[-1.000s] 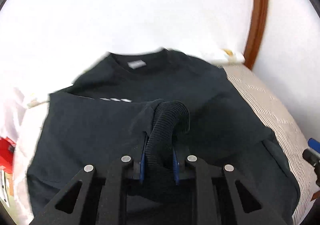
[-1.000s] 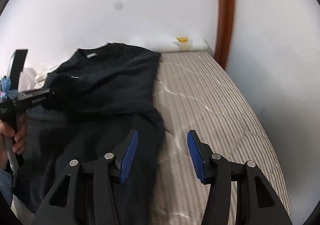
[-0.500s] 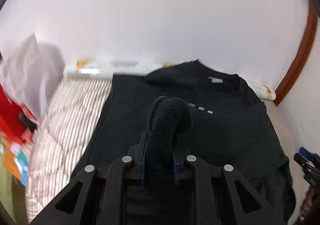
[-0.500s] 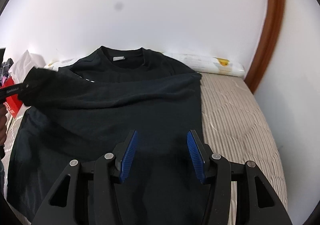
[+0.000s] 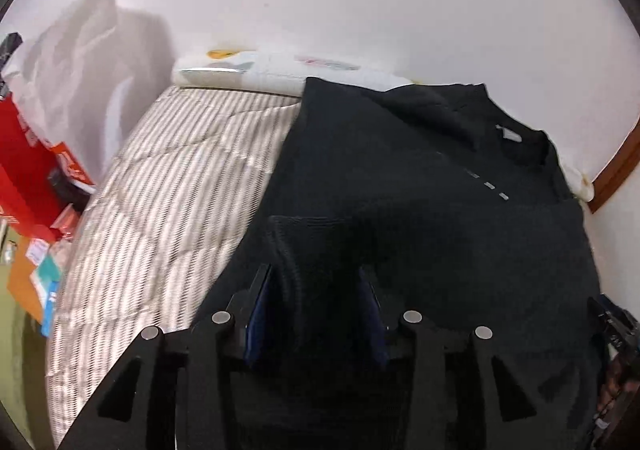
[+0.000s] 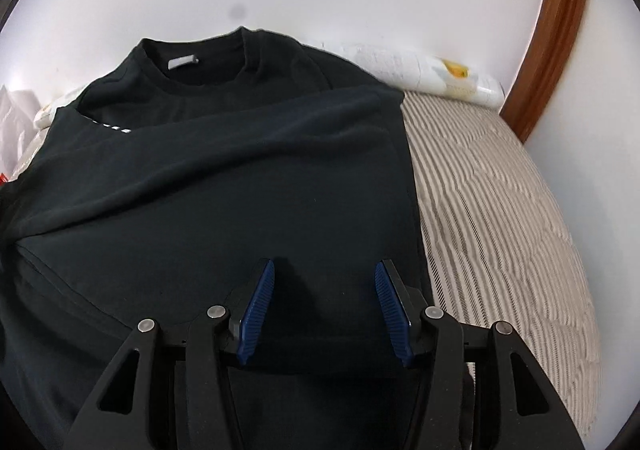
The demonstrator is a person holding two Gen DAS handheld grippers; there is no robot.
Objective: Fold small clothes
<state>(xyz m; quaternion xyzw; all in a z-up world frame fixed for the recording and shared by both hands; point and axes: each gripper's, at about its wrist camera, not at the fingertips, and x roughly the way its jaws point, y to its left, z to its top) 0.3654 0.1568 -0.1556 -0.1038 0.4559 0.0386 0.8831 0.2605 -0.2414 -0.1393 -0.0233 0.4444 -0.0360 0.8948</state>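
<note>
A black long-sleeved top lies on the striped bed, its collar toward the wall. It also fills the right wrist view, with one sleeve folded across the chest. My left gripper is open, and the ribbed cuff lies loose between its blue pads at the shirt's left edge. My right gripper is open and empty, low over the shirt's lower right part.
The striped mattress shows left of the shirt, and in the right wrist view to its right. A white pillow lies against the wall. Red boxes stand at the bed's left side. A wooden door frame is at the right.
My left gripper carried the cuff across to the shirt's left side and opened, letting it go. My right gripper moved left over the shirt, staying open.
</note>
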